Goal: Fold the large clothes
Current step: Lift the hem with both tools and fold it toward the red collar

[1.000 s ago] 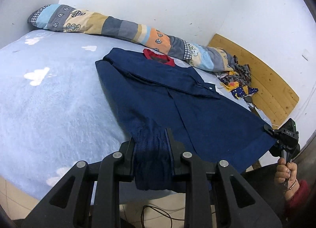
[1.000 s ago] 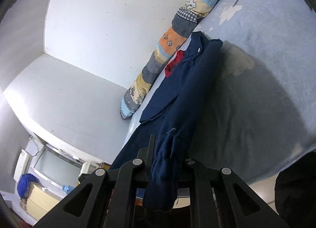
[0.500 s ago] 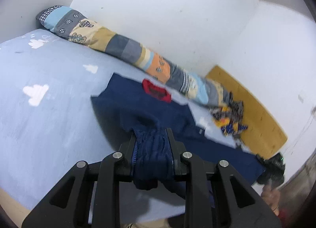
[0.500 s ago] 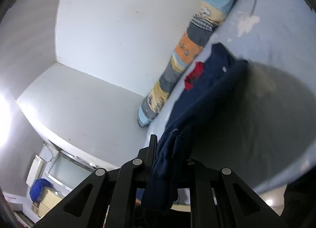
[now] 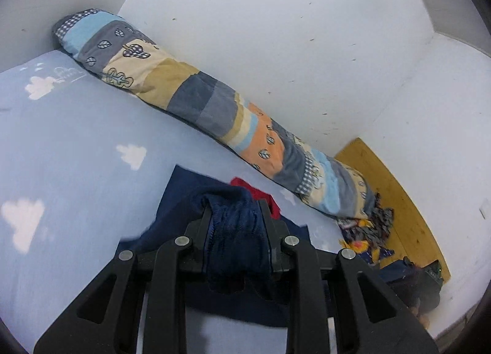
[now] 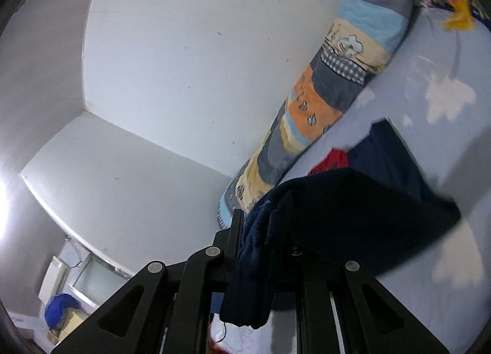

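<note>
A large navy blue jacket [image 5: 181,200] with a red collar lining [image 5: 245,185] lies on the light blue bed. My left gripper [image 5: 236,215] is shut on a bunched hem of the jacket and holds it lifted over the garment's upper part. My right gripper [image 6: 264,225] is shut on the other bunched hem of the jacket [image 6: 368,215], also lifted; the cloth drapes over its right finger. The red lining also shows in the right wrist view [image 6: 334,160]. The right gripper shows dimly at the lower right of the left wrist view [image 5: 429,277].
A long patchwork bolster [image 5: 214,105] lies along the white wall at the bed's far side. A heap of colourful clothes [image 5: 368,231] sits by a wooden board [image 5: 408,209] at the right. The bed sheet [image 5: 61,154] has white cloud prints.
Both grippers have lifted the jacket's lower hem and carried it forward toward the collar, so the lower half now folds over the upper half. Both views have tilted up toward the wall.
</note>
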Motion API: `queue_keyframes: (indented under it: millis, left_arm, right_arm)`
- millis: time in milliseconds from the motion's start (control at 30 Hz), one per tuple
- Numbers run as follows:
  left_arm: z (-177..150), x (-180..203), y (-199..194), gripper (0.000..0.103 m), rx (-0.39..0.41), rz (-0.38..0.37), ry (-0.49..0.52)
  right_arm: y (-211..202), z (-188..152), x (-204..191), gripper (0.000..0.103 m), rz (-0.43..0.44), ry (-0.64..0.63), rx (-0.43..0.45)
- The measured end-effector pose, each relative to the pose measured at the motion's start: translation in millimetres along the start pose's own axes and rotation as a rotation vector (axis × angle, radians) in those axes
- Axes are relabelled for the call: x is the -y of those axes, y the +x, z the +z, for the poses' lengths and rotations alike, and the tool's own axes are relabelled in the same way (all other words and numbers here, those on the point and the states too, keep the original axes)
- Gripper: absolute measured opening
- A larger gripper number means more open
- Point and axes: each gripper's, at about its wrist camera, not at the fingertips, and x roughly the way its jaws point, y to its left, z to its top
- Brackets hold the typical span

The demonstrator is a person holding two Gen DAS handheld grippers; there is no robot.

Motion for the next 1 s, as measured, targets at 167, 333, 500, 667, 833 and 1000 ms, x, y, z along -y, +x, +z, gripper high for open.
queue_keyframes:
  millis: [167,333,500,667,833,1000]
  left_arm:
    - [33.2,-8.8,80.1,0.023,-0.062,0.042,-0.034]
    - [47.4,-38.7,173.8,0.023,-0.174,0.137,-0.123]
    - [40.4,-68.3,246.3,0.026,-0.296,0.238,-0.193]
    - [41.8,-94.0,275.1,0.058,-0.351,0.220,-0.378]
    - [54.9,-103.7,258.7,0.065,-0.311,0.140,-0.443]
    - [55.6,-63.9,217.1,0.065,-0.189,0.212,-0.129]
  right_arm:
    - [72.7,54.2,36.2,0.013,-0.069,0.029,-0.015]
    - [140.0,92.6,91.4,0.014,-0.196,0.063,-0.040]
    - [186.4,104.7,161.2,0.019,-0.320,0.175,-0.065]
    - [197.4,114.9,209.3,0.069,-0.295,0.408,-0.050]
    - [171.3,125.5,191.9,0.073,-0.225,0.356,-0.002]
    - [171.7,99.7,156.0,0.076,-0.220,0.158,-0.110]
